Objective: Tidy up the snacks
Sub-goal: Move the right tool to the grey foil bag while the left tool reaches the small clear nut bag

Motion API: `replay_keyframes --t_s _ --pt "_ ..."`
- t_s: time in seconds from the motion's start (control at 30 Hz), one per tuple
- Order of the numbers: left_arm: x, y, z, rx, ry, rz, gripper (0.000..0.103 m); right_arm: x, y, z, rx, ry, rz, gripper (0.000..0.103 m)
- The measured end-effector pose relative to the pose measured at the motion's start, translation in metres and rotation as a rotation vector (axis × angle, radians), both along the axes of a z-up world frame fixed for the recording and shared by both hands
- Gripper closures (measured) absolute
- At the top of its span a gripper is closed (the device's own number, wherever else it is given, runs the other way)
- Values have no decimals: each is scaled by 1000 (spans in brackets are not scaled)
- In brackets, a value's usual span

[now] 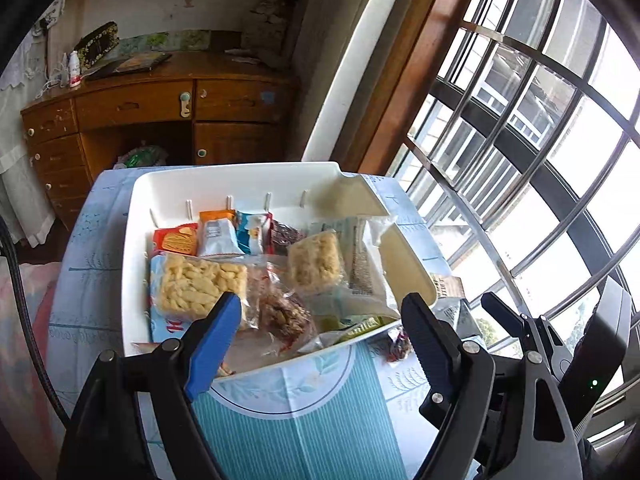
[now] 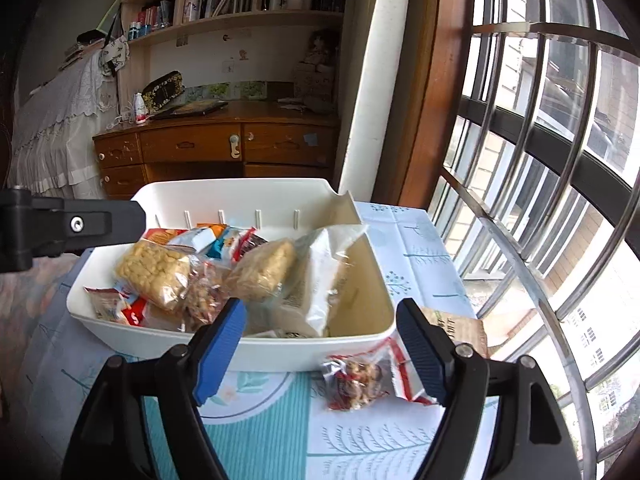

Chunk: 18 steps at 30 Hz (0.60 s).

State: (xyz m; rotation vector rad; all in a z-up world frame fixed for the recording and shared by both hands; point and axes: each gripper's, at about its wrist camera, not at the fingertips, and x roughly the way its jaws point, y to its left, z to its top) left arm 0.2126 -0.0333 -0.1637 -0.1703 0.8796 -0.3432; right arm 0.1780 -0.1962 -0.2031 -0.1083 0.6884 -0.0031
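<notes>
I read almost no print here — the brown packet (image 2: 456, 330) behind the white bin (image 2: 240, 350) shows letters too small for me to make out. In the bin (image 1: 132, 280) I count two clear packs of pale puffed snacks and several wrappers, partly buried. One nut packet (image 2: 360, 380) lies on the tablecloth (image 2: 360, 440), just outside. My left gripper (image 1: 320, 344) and right gripper (image 2: 324, 352) both stand wide — nothing held.

Both the left gripper (image 1: 322, 322) and the right gripper (image 2: 322, 326) have black linkage arms, silver pivot screws and ribbed blue finger pads (image 2: 222, 354).
</notes>
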Motion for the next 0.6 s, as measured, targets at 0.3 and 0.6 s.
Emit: replay_keyframes --t_s 0.3,0.6 --pt "-7 -52 -16 -17 101 -58 20 -17 -51 -4 -70 28 -19 19" --pt "-12 -94 -42 -18 220 -34 20 -22 -83 -17 -191 47 65 10"
